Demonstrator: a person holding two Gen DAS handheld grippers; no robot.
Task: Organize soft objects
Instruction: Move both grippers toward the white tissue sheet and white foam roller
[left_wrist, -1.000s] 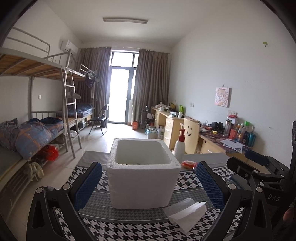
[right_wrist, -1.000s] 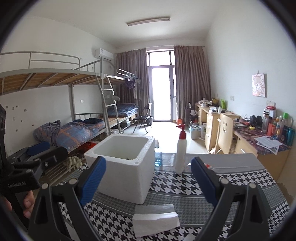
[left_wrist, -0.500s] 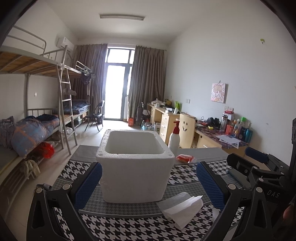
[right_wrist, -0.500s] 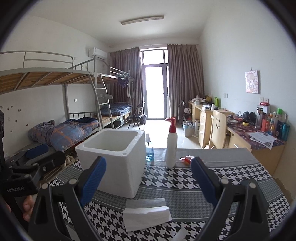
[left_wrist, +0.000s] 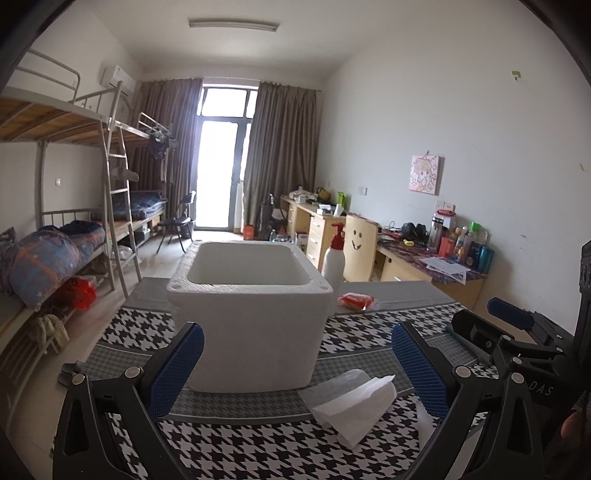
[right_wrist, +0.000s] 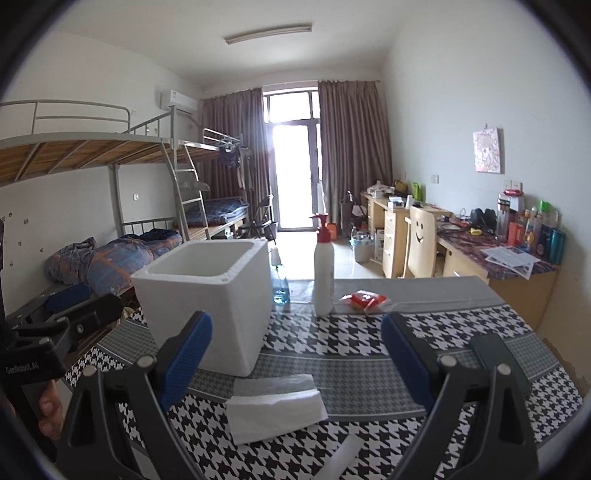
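Near the table's (right_wrist: 461, 291) front edge, folded tissue (right_wrist: 275, 410) lies flat before the foam box (right_wrist: 207, 295), low between the right gripper's (right_wrist: 295, 354) spread, empty jaws. Left gripper (left_wrist: 297, 363) likewise spread, tissue (left_wrist: 356, 406) toward its right finger.

Counted on the houndstooth tablecloth (right_wrist: 369, 339): 1 white foam box (right_wrist: 207, 291), 1 white red-capped pump bottle (right_wrist: 323, 273). Also 1 red plastic packet (right_wrist: 364, 298), 1 folded white tissue (right_wrist: 273, 410).

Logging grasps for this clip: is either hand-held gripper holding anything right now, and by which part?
Nothing is held. Left hand-held gripper and right hand-held gripper are both open; the tissue lies untouched.
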